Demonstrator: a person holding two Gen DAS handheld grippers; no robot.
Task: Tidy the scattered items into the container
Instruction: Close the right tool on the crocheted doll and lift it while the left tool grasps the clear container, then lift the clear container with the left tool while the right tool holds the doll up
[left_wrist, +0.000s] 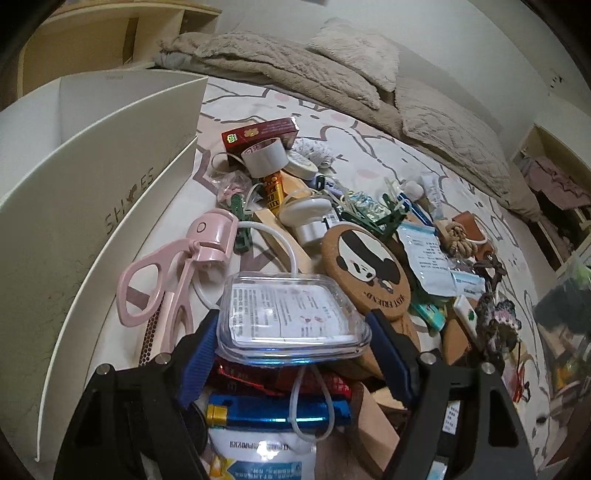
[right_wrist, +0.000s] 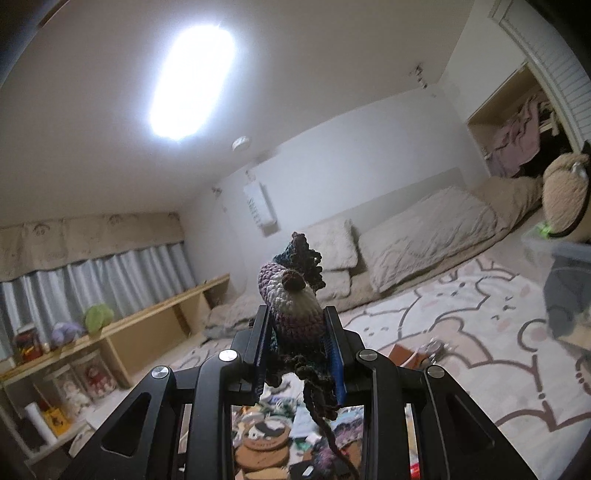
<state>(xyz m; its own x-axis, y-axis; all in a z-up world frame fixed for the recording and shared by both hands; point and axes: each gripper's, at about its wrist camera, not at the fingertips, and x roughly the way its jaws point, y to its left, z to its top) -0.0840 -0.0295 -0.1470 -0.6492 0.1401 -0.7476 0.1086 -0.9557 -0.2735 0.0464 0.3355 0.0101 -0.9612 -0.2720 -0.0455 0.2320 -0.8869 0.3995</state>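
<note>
The left gripper clamps a clear plastic box above the clutter on the bed, near the white shoe box at the bed's left edge. The right gripper is closed on a crocheted toy, held level above the bed.

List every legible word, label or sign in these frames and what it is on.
"SHOES": side of the white box.
"BEST FRIEND": rim of the round cork coaster, seen upside down.
Too small or blurred: sheet inside the clear plastic case, red box, blue-and-white packets, white pouch.

Left hand-held gripper clamps clear lidded box above clutter; white shoebox left.
</note>
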